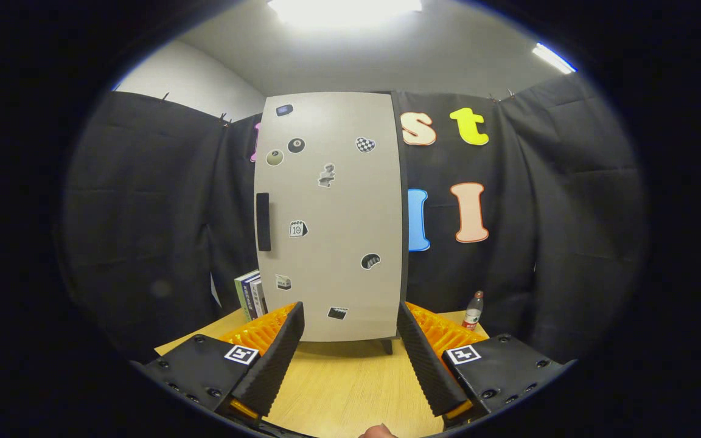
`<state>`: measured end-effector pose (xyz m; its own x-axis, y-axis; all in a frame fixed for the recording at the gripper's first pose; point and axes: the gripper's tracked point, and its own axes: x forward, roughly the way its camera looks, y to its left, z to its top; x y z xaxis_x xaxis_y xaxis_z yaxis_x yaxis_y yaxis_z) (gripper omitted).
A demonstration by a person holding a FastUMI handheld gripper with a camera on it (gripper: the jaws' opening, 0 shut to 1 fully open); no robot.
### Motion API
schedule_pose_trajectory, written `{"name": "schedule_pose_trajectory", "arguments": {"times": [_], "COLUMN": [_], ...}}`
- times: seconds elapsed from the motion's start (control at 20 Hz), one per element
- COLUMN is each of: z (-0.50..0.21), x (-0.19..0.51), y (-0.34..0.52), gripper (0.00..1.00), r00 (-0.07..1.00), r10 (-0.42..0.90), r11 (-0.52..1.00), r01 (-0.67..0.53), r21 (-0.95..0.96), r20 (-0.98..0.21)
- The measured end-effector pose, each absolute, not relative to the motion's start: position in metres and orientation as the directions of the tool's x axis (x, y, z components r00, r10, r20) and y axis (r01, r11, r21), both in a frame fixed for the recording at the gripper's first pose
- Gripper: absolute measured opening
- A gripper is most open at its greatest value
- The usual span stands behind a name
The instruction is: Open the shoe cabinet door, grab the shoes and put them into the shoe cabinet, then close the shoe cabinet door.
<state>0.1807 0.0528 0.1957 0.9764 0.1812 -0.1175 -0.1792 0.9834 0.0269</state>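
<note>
The shoe cabinet [332, 213] stands upright on the wooden table [338, 383], at 12 o'clock beyond the fingers, its long axis vertical and its closed door [350, 243] facing the camera. The dark handle [263, 221] runs vertically at the door's 9 o'clock edge. The gripper [350, 319] has its fingers spread wide, holding nothing. Some books [249, 294] are partly hidden behind the cabinet at 8 o'clock; a small bottle [473, 310] stands at 4 o'clock.

The gripper [349, 319] had 2 ribbed fingers [277, 359] on dark, screw-studded mounts, each bearing 1 square black-and-white marker; they stood spread apart.
</note>
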Motion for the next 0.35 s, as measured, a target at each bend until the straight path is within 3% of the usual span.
{"name": "schedule_pose_trajectory", "arguments": {"times": [0.35], "z": [0.196], "x": [0.1798], "y": [0.053], "gripper": [0.96], "r00": [0.975], "r10": [0.188], "r11": [0.982], "r01": [-0.186], "r21": [0.027], "r20": [-0.115]}}
